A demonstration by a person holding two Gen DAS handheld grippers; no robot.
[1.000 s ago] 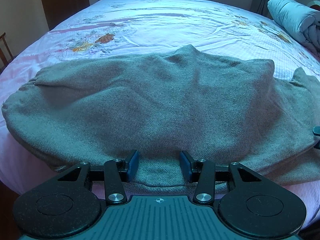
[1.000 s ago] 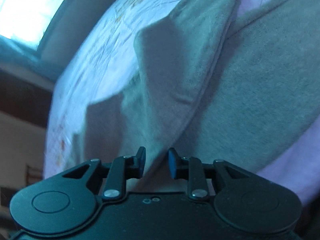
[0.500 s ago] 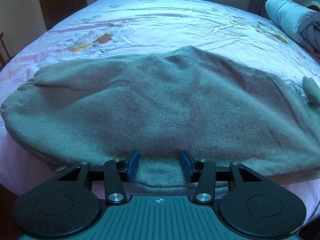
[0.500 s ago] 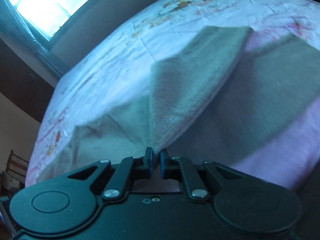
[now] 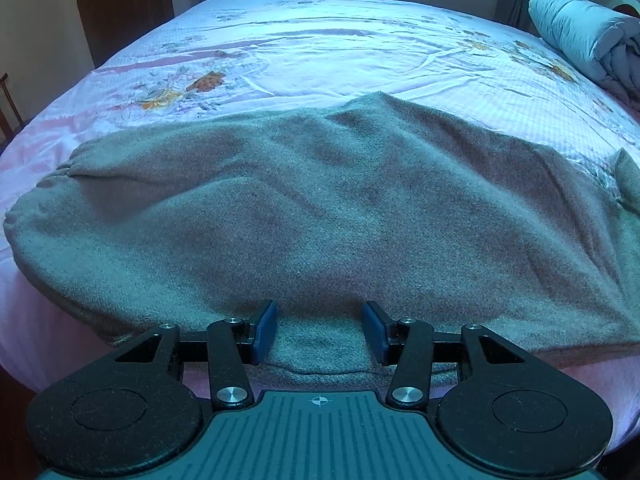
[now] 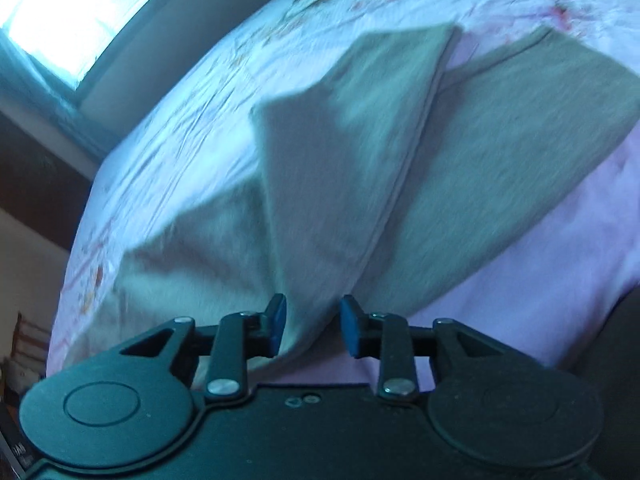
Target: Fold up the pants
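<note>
Grey fleece pants (image 5: 320, 208) lie spread across the near part of a bed with a pink floral sheet (image 5: 320, 48). My left gripper (image 5: 319, 330) is open, its blue pads on either side of the pants' near edge, low over the cloth. In the right wrist view the pants (image 6: 340, 152) show two legs diverging, one raised in a ridge. My right gripper (image 6: 312, 324) is open around the near tip of that ridge, with cloth between the jaws. The view is blurred.
A rolled pale blue duvet (image 5: 588, 40) lies at the bed's far right. A dark wooden door (image 5: 120, 8) stands at the far left. A bright window (image 6: 68, 12) shows beyond the bed in the right wrist view.
My right gripper closed on the pants leg half a second ago and has now opened. The raised cloth at the right has dropped flatter. My left gripper stays open in place.
</note>
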